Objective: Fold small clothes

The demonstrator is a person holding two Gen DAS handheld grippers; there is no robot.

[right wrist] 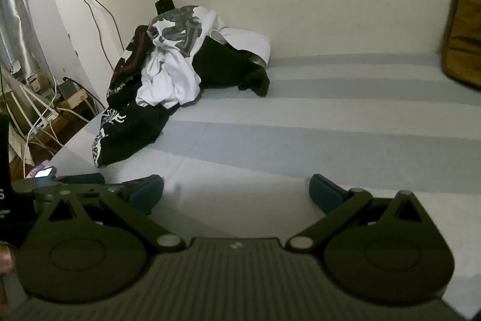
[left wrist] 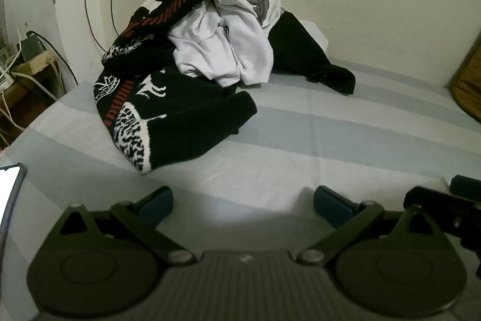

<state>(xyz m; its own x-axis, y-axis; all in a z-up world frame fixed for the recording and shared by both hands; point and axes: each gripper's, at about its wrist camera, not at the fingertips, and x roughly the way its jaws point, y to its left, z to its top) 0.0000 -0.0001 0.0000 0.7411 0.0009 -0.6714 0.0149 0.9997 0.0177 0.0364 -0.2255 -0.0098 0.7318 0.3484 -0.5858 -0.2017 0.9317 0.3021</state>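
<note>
Barely any legible text. A black object (right wrist: pixel 12 200) at the far left edge of the right wrist view, left of that gripper's left finger, carries white lettering: a large "S" and small cut-off lines below, unreadable. Lit phone screen (left wrist: pixel 9 191): blank white.

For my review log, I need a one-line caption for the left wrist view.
Open left gripper hovers over a striped bedsheet, facing an unfolded heap: black patterned knit sweater, white shirt.
</note>
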